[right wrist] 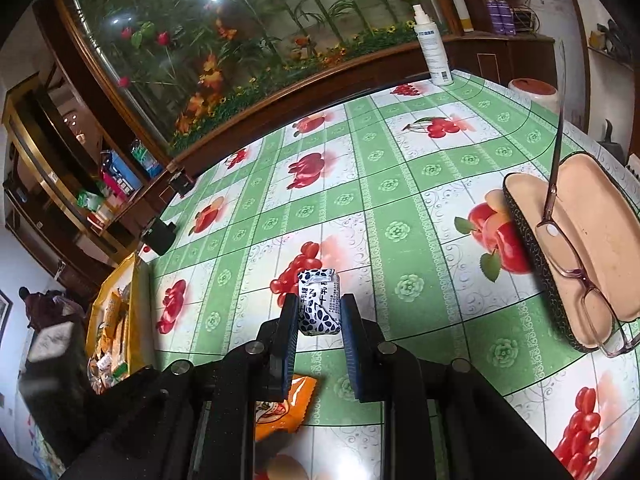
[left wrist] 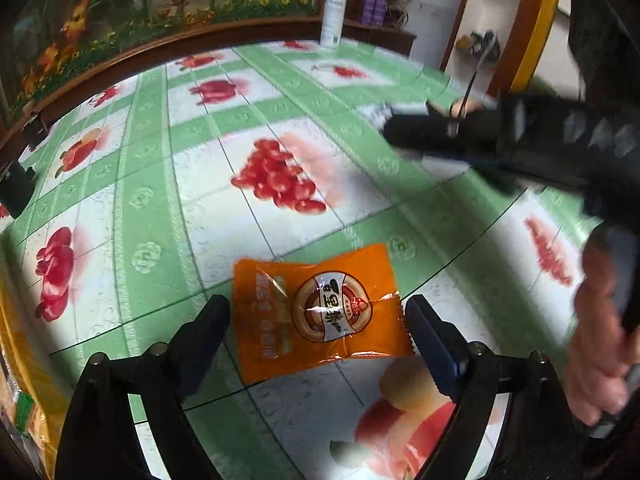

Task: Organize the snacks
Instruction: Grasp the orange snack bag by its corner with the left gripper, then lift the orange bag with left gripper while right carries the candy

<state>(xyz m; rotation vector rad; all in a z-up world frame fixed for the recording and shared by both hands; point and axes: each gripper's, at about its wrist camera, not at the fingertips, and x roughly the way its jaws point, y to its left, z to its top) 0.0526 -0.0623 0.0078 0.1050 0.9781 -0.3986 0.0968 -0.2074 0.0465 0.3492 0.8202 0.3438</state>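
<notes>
The table [right wrist: 400,200], spread with a green-and-white fruit-print cloth, carried an orange snack packet [left wrist: 320,312] at six o'clock, a white spray bottle [right wrist: 432,44] at twelve, an open glasses case [right wrist: 576,248] holding spectacles [right wrist: 568,256] at three, and a yellow bag of snacks [right wrist: 116,320] at nine.

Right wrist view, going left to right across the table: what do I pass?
Yellow box of snacks at the left edge → white packet with dark blue specks gripped in the right gripper → open beige-lined glasses case holding purple-framed spectacles.
</notes>
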